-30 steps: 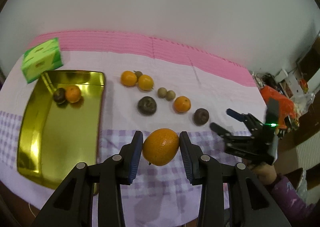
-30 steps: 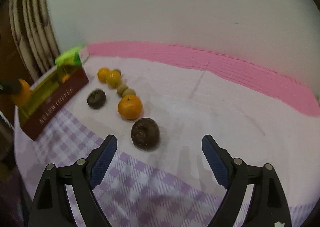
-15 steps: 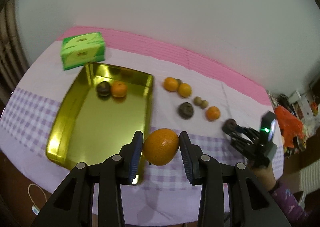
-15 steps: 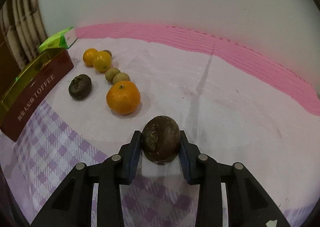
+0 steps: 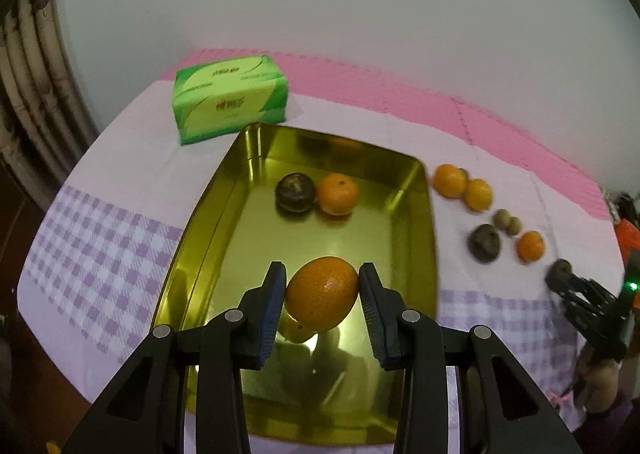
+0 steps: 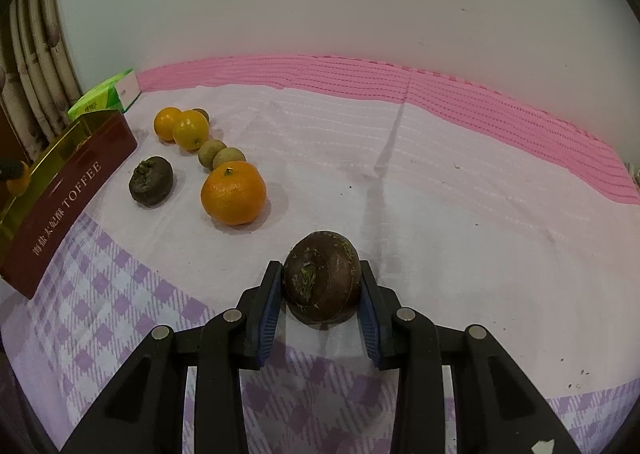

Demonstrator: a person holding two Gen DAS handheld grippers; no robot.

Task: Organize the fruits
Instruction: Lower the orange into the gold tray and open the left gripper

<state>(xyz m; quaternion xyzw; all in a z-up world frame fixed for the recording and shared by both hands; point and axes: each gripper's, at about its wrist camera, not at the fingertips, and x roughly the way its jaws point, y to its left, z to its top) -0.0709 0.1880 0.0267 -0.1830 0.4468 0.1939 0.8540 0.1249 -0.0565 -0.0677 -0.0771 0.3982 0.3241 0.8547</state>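
Gold tray (image 5: 427, 213): its near edge hides behind the left gripper (image 5: 322, 296), clamping an orange (image 5: 322, 293). Right gripper (image 6: 321, 286) grips a brown fruit (image 6: 321, 281), perhaps lifted.

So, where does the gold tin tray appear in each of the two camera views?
Left wrist view: the gold tin tray fills the centre, under the orange that the left gripper holds.
Right wrist view: only its outer side wall, dark red and printed TOFFEE, shows at the left edge.
Shared landmark: the green tissue box behind the tray.
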